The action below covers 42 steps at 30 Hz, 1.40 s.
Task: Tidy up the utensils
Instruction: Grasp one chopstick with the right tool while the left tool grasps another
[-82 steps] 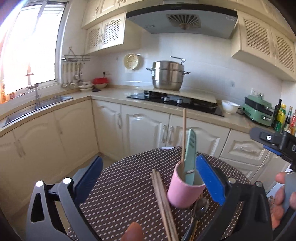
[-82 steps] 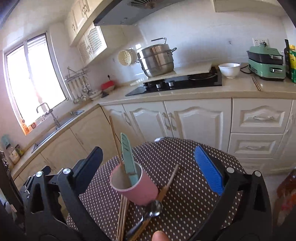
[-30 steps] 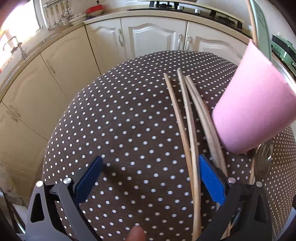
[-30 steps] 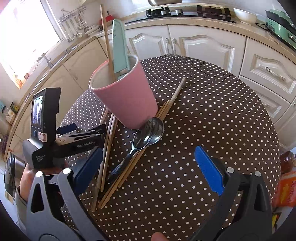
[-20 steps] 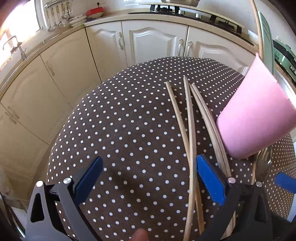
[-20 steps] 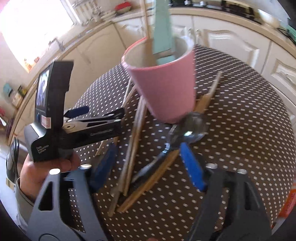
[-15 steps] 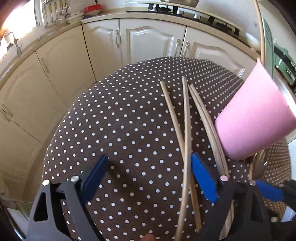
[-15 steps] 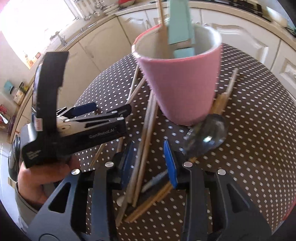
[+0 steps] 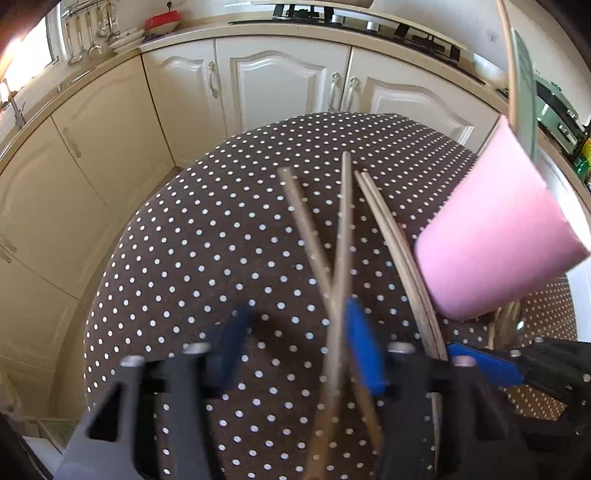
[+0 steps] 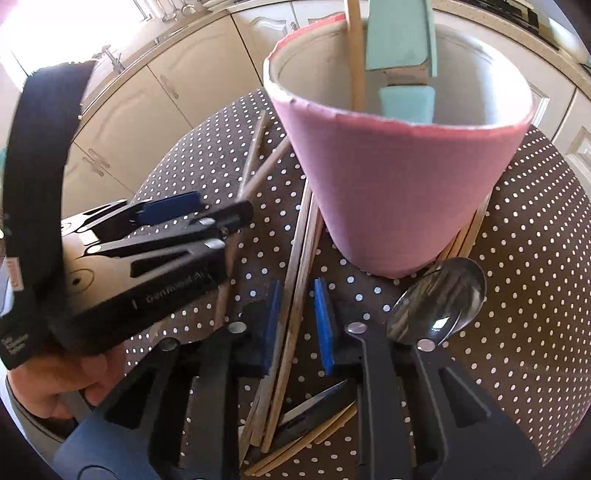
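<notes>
Chopsticks (image 10: 291, 295) lie lengthwise between the right gripper's (image 10: 295, 317) narrowed, not-yet-pinching jaws; left gripper (image 9: 295, 347) half-spread beside.

A home kitchen is shown. Cream panelled cabinet doors with metal handles (image 9: 280, 85) are ranged under a pale curved countertop (image 9: 258, 35) at the far side; a black glass hob (image 9: 354, 24) is set into it. Metal ladles on a wall rail (image 9: 85, 33) are hung at far left, beside a red bowl (image 9: 162, 20).
</notes>
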{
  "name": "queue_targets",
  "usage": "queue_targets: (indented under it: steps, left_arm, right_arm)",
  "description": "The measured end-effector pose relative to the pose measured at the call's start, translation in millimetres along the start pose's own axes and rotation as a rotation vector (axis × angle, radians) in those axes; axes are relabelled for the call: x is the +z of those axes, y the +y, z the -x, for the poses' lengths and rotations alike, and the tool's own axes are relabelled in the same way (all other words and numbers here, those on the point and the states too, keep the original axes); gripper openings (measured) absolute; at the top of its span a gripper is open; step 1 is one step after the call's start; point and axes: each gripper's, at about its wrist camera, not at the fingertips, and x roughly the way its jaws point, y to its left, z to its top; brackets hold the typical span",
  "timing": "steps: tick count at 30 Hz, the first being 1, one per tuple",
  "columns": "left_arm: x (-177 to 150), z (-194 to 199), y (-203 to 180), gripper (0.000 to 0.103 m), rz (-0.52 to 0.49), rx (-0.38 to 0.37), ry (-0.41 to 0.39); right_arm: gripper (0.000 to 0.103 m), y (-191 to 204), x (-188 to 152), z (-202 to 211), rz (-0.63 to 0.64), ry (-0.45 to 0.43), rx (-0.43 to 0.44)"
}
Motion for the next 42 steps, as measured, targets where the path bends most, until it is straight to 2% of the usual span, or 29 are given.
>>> queue_targets:
  steps: [1, 2, 7, 10, 15, 16, 17, 19, 20, 25, 26, 27, 28, 29, 30, 32, 34, 39, 42]
  left_arm:
    - [-2, 1, -1, 0.014, -0.002, -0.016, 0.002]
    - [-5, 3, -2, 0.011, -0.003, -0.026, 0.001]
    - [-24, 10, 5, 0.008, 0.028, -0.073, -0.027]
    - [-42, 20, 9, 0.007, 0.058, -0.095, -0.03]
    - [-70, 40, 2, 0.007, 0.048, -0.124, -0.032]
    - [-72, 42, 1, 0.012, 0.045, -0.11, -0.034]
    - [-71, 43, 0, 0.028, 0.037, -0.093, -0.034]
    - [-66, 45, 2, 0.047, 0.043, -0.069, -0.055]
    - [-61, 45, 2, 0.048, 0.044, -0.059, -0.059]
    - [-40, 30, -4, 0.048, -0.019, -0.028, -0.028]
    - [-39, 27, -5, 0.044, -0.029, -0.027, -0.018]
    - [-38, 23, -5, 0.035, -0.037, -0.025, -0.012]
    - [-37, 19, -6, 0.017, -0.048, -0.028, 0.007]
    - [-38, 19, -5, 0.012, -0.049, -0.03, 0.004]
    - [-38, 20, -3, 0.012, -0.046, -0.038, 0.001]
    - [-39, 23, 1, 0.011, -0.034, -0.074, -0.007]
    - [-41, 24, 3, 0.011, -0.033, -0.074, -0.012]
    - [-47, 23, 10, 0.011, -0.021, -0.071, -0.005]
    - [-50, 27, 12, 0.021, -0.014, -0.057, -0.009]
  right_arm:
    - [0.015, 1, 0, -1, 0.0, 0.002, 0.005]
    - [0.015, 1, -1, -2, 0.0, 0.005, 0.025]
    - [0.012, -2, -15, 1, 0.018, 0.009, 0.058]
    - [0.012, 0, -26, 9, 0.048, 0.019, 0.046]
    - [0.012, 4, -45, 16, 0.078, 0.071, 0.05]
    - [0.013, 2, -44, 18, 0.068, 0.068, 0.06]
    - [0.013, 0, -43, 19, 0.056, 0.059, 0.061]
    - [0.013, -12, -39, 24, 0.036, 0.045, 0.057]
    - [0.013, -16, -34, 24, 0.027, 0.041, 0.061]
    - [0.013, -28, -20, 27, 0.016, 0.031, 0.063]
    - [0.013, -33, -20, 33, 0.017, 0.035, 0.063]
    - [0.013, -38, -20, 35, 0.018, 0.041, 0.064]
    - [0.016, -42, -22, 36, 0.019, 0.044, 0.065]
    - [0.019, -46, -20, 36, 0.018, 0.048, 0.062]
    - [0.022, -48, -20, 35, 0.016, 0.047, 0.063]
    - [0.022, -49, -26, 33, 0.013, 0.041, 0.066]
    - [0.022, -53, -33, 32, 0.012, 0.033, 0.063]
    - [0.022, -45, -23, 20, 0.043, 0.039, 0.018]
    - [0.022, -41, -19, 18, 0.064, 0.038, -0.009]
